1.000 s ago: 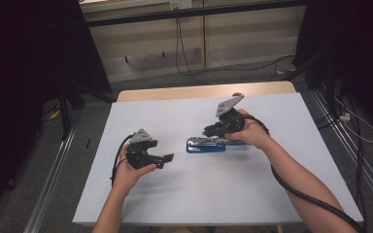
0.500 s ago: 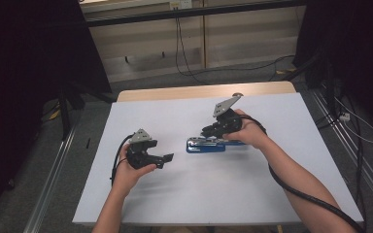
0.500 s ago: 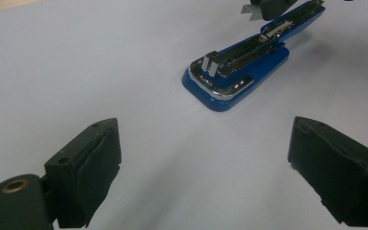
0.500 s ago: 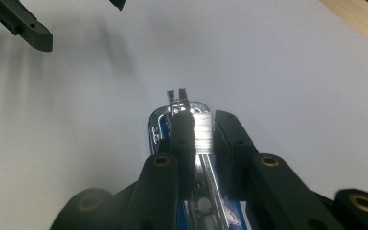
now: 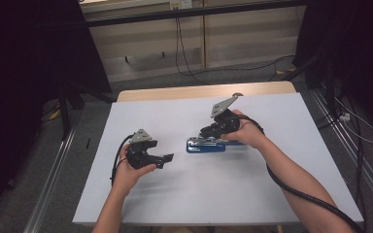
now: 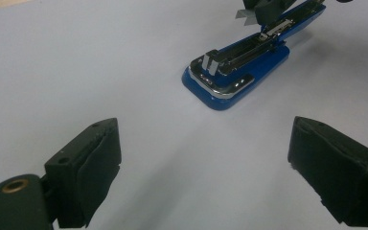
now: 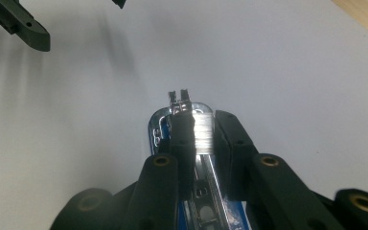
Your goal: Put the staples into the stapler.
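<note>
You held your right gripper (image 5: 212,132) over the blue stapler (image 5: 205,145), which lay flat on the white table (image 5: 272,121) just right of the middle of the high view. In the right gripper view (image 7: 199,139) its two black jaws sat close together, one on each side of the shiny metal strip in the middle of the stapler, and they looked pressed against it. The stapler's front end poked out past the jaw tips, toward the top of that view.

Your left gripper (image 5: 161,159) was in the lower left of the high view, well apart from the stapler, with its tips pointing right toward it. In the left gripper view (image 6: 206,158) its jaws stood wide open with nothing between them but bare table. The stapler (image 6: 239,67) showed in the upper right of that view, its top part lifted away from the blue base.

Compared with a moment before, almost nothing had changed. The stapler lay in the same spot, your left hand had not moved, and your right gripper sat in nearly the same place with the same narrow grip.
</note>
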Tool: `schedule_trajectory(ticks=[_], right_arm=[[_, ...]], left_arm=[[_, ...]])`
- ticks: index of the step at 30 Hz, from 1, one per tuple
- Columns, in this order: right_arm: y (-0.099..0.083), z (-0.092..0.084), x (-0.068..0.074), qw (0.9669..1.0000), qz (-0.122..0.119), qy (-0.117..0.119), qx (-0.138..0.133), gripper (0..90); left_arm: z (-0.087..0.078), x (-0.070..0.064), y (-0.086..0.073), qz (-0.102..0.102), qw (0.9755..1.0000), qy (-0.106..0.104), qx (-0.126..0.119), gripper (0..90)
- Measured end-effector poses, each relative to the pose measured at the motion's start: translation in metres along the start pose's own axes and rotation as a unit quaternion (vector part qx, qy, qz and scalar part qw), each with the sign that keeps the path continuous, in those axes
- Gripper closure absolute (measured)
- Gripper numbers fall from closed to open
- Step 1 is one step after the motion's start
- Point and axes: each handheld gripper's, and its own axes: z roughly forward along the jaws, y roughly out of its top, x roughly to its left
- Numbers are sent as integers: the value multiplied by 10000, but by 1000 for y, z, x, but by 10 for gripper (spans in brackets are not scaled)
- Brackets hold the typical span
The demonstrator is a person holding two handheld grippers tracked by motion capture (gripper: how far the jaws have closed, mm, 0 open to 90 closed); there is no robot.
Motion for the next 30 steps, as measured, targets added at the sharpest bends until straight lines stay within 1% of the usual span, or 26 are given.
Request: schedule_trajectory(ticks=[3,4,9,11,17,22,26,30], right_arm=[[0,3,0,10000,-29,31,29,792],[0,4,0,10000,-36,22,41,792],[-1,7,1,9999,-21,109,21,792],[-1,8,1,9999,-73,136,23,792],[0,13,4,9998,-129,180,29,792],[0,16,4,9996,-147,228,30,792],[2,18,3,9993,-230,286,30,792],[3,19,1,9992,-233,324,41,792]], left_arm=[[0,0,0,23,10000,-1,17,113],[0,0,0,-3,10000,-5,21,113],[1,-1,0,4,10000,-15,25,113],[1,0,0,4,10000,-9,30,113],[1,0,0,31,10000,-21,43,113],[2,0,-1,4,10000,-16,49,113],[2,0,-1,2,10000,-19,71,113],[2,0,-1,4,10000,-22,58,113]])
